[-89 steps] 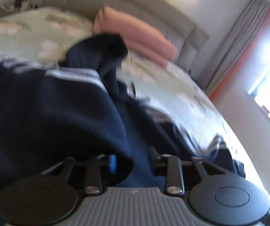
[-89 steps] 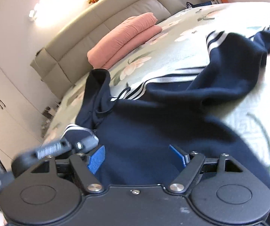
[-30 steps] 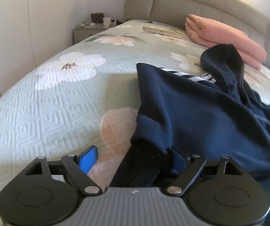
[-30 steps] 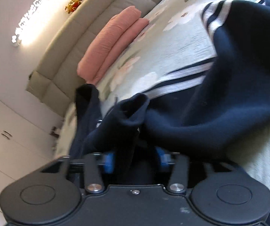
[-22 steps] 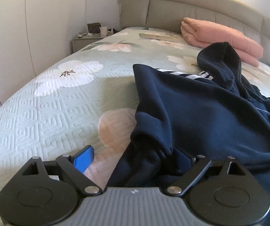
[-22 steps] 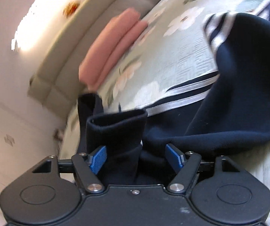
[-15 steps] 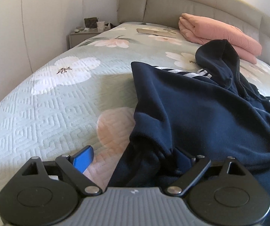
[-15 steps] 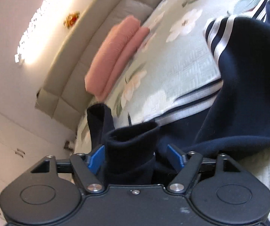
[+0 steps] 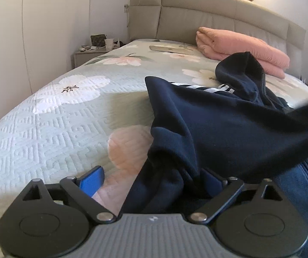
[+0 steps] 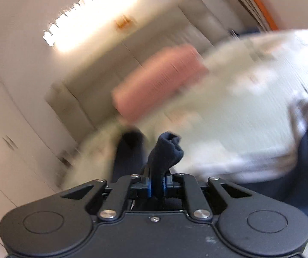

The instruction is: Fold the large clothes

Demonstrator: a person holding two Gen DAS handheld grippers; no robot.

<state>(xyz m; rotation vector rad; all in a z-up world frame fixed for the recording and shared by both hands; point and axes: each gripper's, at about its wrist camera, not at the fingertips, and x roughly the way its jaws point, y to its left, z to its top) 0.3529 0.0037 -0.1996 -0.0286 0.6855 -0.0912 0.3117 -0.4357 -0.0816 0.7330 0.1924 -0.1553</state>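
A navy hoodie [image 9: 218, 124] with white stripes lies crumpled on the flowered bed cover [image 9: 57, 129], its hood [image 9: 242, 73] standing up at the back. My left gripper [image 9: 151, 180] sits low at the hoodie's near edge. Its jaws are opening, and a bunch of navy cloth lies loose between the blue pads [image 9: 91, 180]. In the blurred right wrist view my right gripper [image 10: 157, 185] is closing, its pads pressing on the navy sleeve cuff [image 10: 166, 148], which sticks up above them. A taut navy sleeve [image 9: 304, 124] crosses the right of the left wrist view.
A folded pink blanket [image 9: 240, 47] lies by the padded headboard [image 9: 197, 15], with a flat silver device [image 9: 171, 49] beside it. A nightstand [image 9: 87, 56] and white wardrobe doors [image 9: 35, 21] stand on the left. Blue denim [image 9: 304, 193] shows at the lower right.
My right gripper has shut on the sleeve cuff and risen fast, blurring its view. A stretched sleeve has come into the right of the left view. The left jaws stand slightly wider.
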